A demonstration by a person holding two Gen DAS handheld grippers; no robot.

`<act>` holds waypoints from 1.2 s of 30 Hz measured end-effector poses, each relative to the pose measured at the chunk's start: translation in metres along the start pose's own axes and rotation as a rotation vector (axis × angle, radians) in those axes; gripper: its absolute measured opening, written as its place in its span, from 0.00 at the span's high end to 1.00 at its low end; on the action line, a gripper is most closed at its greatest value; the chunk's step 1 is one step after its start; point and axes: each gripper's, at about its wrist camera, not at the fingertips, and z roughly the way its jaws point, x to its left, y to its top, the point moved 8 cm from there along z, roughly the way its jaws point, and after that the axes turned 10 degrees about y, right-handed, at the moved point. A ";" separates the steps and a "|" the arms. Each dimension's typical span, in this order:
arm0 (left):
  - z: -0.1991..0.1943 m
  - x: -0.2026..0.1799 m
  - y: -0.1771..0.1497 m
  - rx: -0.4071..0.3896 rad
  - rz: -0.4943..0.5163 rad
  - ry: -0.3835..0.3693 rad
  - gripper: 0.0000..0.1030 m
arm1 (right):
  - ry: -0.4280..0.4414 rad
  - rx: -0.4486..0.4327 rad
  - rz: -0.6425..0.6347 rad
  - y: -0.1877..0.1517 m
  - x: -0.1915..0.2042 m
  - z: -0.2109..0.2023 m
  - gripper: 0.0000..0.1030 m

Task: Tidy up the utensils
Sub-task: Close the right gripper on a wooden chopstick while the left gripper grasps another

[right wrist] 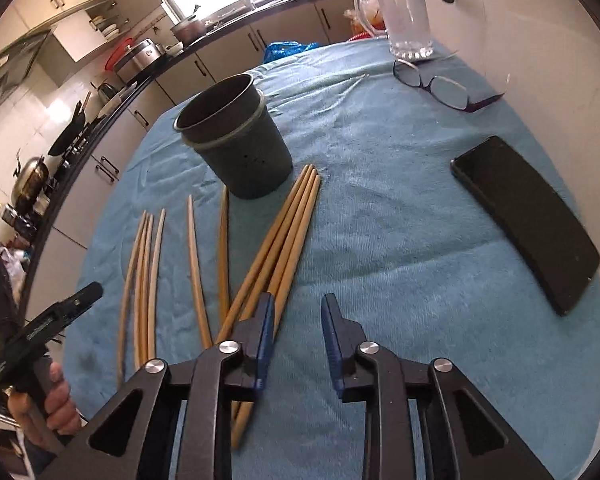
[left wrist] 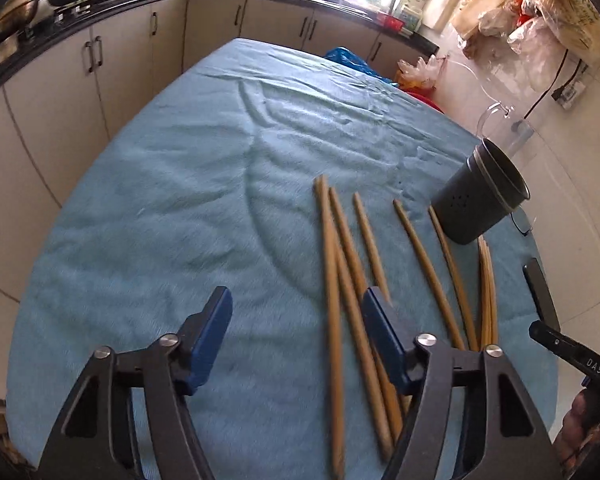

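chopsticks [left wrist: 332, 280] loose, centre-right, unsorted | holder [right wrist: 236, 140] upright beyond, ready to receive | left gripper [left wrist: 296, 320] wide open, empty | right gripper [right wrist: 298, 320] part open, empty

The tablecloth [right wrist: 380, 240] is blue cloth, matt with a soft nap, and creased. On it lie chopsticks [right wrist: 284, 236] of smooth, pale wood. Just behind them, the utensil holder [right wrist: 236, 136] is dark and matt. Right of the holder, the phone [right wrist: 528, 220] has a glossy black face, and the mug [right wrist: 408, 12] is clear glass.
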 end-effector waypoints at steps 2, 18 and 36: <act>0.007 -0.008 0.009 0.005 0.027 0.008 0.39 | 0.009 0.007 0.028 0.006 -0.004 0.004 0.78; 0.047 -0.013 0.021 0.036 0.117 0.129 0.70 | 0.016 0.094 0.108 0.048 -0.012 0.048 0.86; 0.058 -0.016 0.034 0.024 0.162 0.204 0.84 | -0.207 0.176 -0.042 0.064 -0.007 0.086 0.91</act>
